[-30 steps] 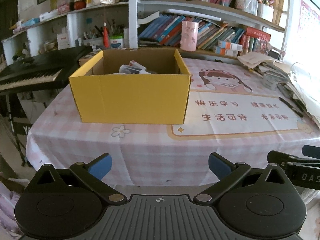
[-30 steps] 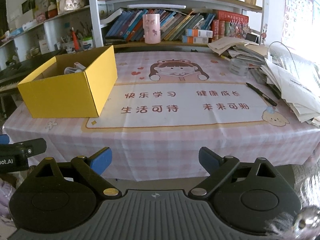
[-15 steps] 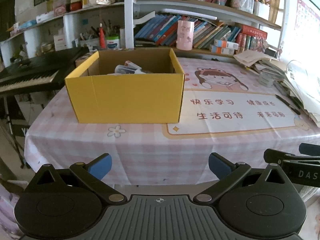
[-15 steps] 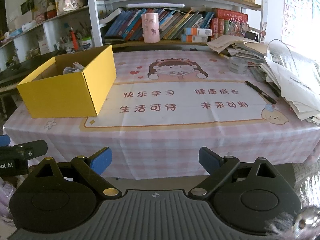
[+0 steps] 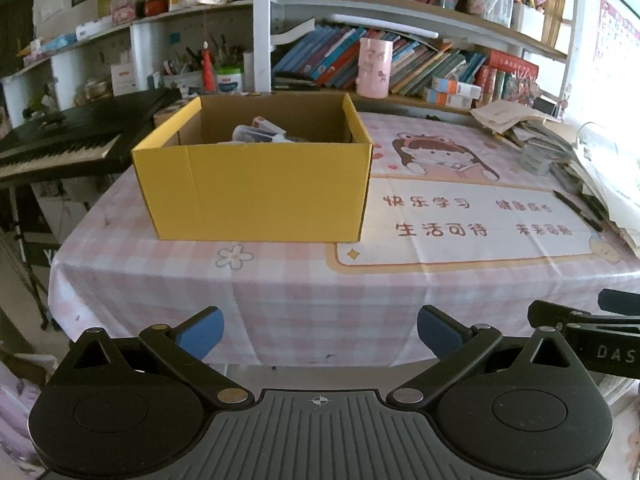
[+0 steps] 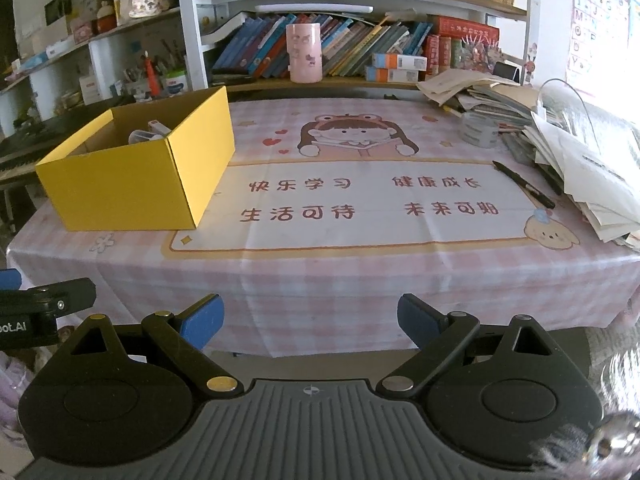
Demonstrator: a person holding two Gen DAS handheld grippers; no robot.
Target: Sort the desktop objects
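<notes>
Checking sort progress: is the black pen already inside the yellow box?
No, the black pen lies on the tablecloth near the paper pile, far from the yellow box.

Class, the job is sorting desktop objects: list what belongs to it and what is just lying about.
Belongs: yellow box; black pen; left claw; right claw.
Lying about: pink cup; shelf books; keyboard; paper pile.

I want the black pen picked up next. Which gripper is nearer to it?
Right. The right gripper faces the table's middle, black pen ahead-right. The left gripper sits farther left, facing the yellow box.
</notes>
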